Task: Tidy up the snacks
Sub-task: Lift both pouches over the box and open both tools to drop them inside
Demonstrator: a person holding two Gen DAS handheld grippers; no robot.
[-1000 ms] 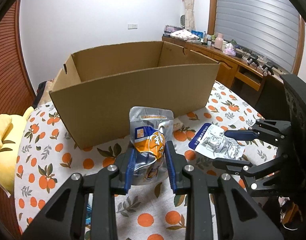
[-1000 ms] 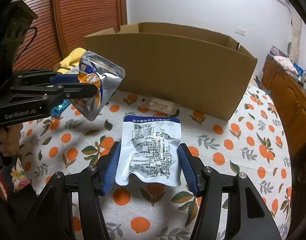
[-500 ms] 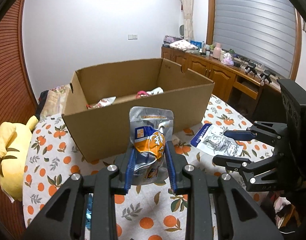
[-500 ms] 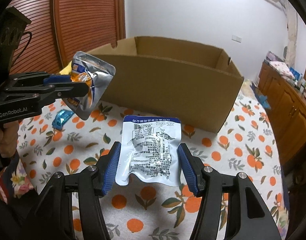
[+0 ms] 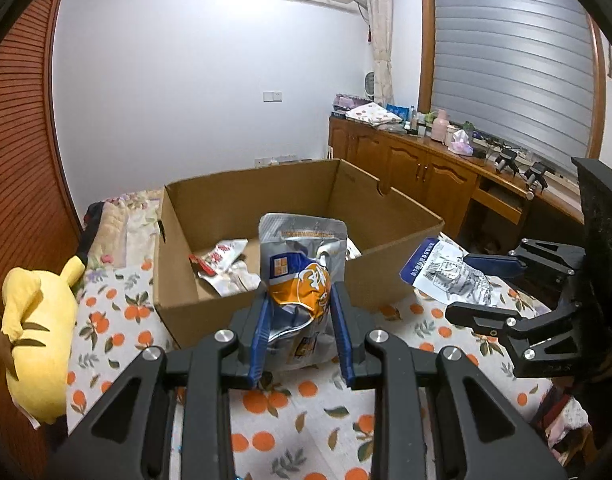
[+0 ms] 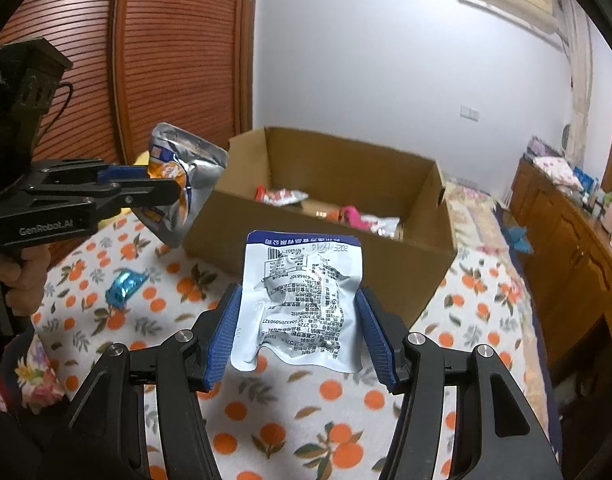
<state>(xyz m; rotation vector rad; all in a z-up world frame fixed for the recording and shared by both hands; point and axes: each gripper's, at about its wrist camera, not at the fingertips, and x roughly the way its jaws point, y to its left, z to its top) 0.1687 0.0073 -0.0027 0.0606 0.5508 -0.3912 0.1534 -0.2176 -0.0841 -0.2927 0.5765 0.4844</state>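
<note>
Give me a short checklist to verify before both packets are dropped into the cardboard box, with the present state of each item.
1. Left gripper holds the silver and orange pouch firmly: ok, both fingers press its sides.
2. Right gripper holds the white and blue packet: ok, it sits between the fingers.
3. Cardboard box is open on top: ok, snacks lie inside.
4. Pouch is over the box opening: not ok, in the right wrist view it hangs outside the box's left corner.
5. Packet is over the opening: not ok, it is in front of the near wall.
6. Small blue wrapper collected: not ok, it lies on the tablecloth.
</note>
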